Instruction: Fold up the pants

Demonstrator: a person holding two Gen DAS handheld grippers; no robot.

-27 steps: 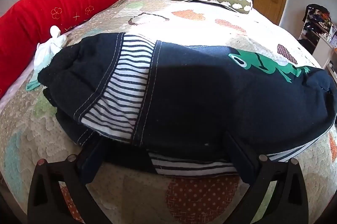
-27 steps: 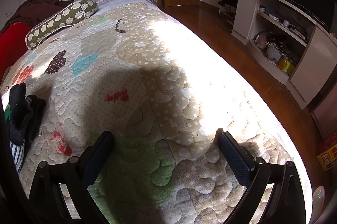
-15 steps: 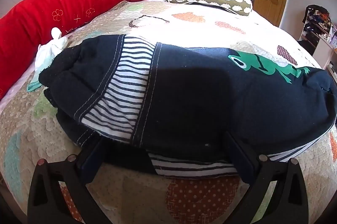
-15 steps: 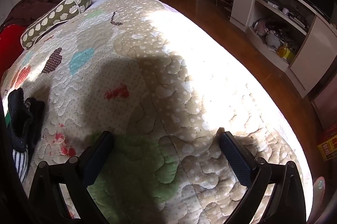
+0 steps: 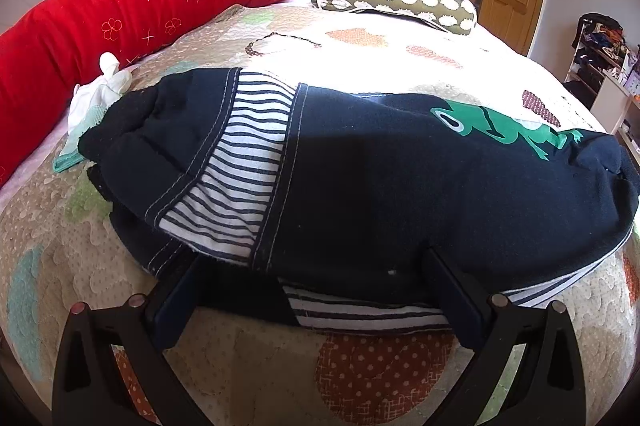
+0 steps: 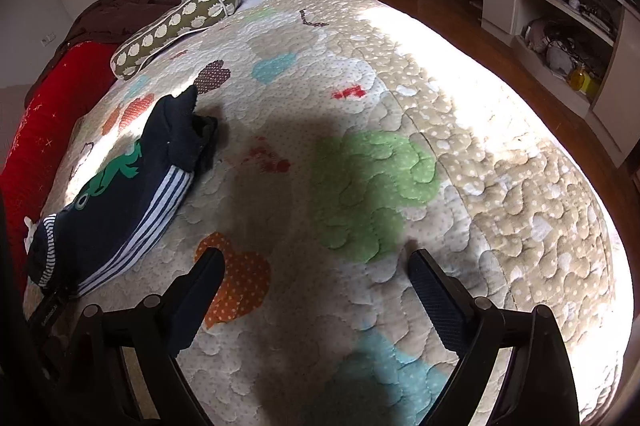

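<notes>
Sunlit quilted bedspread (image 5: 400,57) fills my left wrist view, a red bolster (image 5: 120,13) along its far edge. Folded navy pants (image 5: 380,185) with striped panels and a green frog print lie just ahead of my left tool (image 5: 312,282), whose fingers stand wide; their tips seem tucked under the near hem, though shadow hides any contact. From the right wrist, the same bed (image 6: 500,165) spreads beneath my right tool (image 6: 316,274), also wide and holding nothing, with the pants (image 6: 120,209) well off to its left.
</notes>
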